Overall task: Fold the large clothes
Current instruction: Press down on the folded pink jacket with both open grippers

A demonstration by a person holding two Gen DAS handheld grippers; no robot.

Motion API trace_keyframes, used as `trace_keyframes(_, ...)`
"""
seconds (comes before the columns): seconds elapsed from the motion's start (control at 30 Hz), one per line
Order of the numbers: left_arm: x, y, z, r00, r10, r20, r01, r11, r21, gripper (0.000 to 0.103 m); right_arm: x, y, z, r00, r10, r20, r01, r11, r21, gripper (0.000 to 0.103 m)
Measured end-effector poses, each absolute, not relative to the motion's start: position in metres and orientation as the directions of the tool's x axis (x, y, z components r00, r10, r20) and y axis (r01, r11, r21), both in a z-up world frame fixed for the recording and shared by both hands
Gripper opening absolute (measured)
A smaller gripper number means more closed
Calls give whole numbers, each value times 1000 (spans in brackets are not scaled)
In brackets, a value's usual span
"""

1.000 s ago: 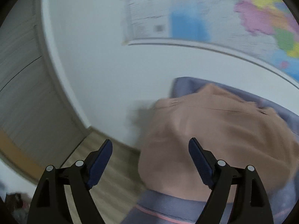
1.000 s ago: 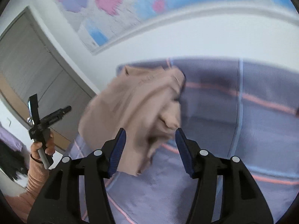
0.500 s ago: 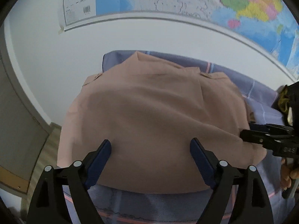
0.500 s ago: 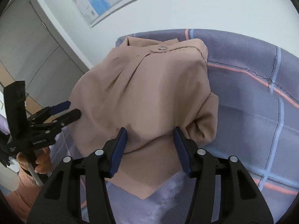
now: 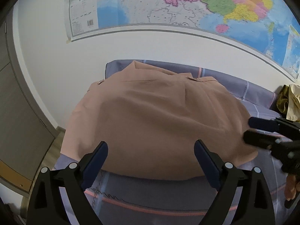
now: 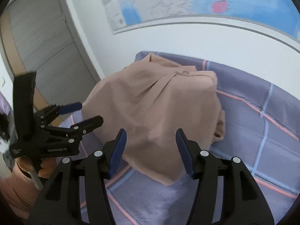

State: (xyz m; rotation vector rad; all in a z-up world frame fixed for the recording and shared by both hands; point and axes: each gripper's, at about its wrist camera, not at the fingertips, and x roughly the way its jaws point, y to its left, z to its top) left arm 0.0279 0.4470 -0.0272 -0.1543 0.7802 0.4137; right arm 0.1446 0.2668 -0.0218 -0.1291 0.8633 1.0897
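Moved: your left gripper (image 5: 151, 161) swung over the folded tan cotton garment (image 5: 155, 123), jaws opening, empty.
Right gripper (image 6: 151, 151): jaws opening, apparently empty, near garment's edge.
Garment: on purple checked sheet (image 6: 262, 131).

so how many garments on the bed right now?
2 visible. A tan garment lies spread across the purple checked bedsheet near the wall. An olive and beige piece sits at the far right edge, mostly cut off. More may lie outside both views.

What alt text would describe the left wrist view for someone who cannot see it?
A tan garment lies spread on a purple checked bedsheet, with the left gripper empty above its near edge, fingers opening. The right gripper enters at right; a map hangs behind.
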Motion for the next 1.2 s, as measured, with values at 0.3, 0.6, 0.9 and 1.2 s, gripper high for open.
trace_keyframes(0.3,37,445,-52,595,266,-759,-402,915,6,89,133,289,-54,152,655,-740,-838,483,256,55)
trace_keyframes(0.6,37,453,-48,626,262,-734,-401,916,-15,89,176,280,-19,165,718,-676,-794,504,340,55)
trace_keyframes(0.9,53,456,-59,612,226,-758,-384,923,-35,89,240,317,-56,150,647,-748,-708,598,375,50)
trace_keyframes(1.2,42,450,-43,628,247,-738,-397,917,-32,91,198,282,-37,172,710,-683,-756,540,370,52)
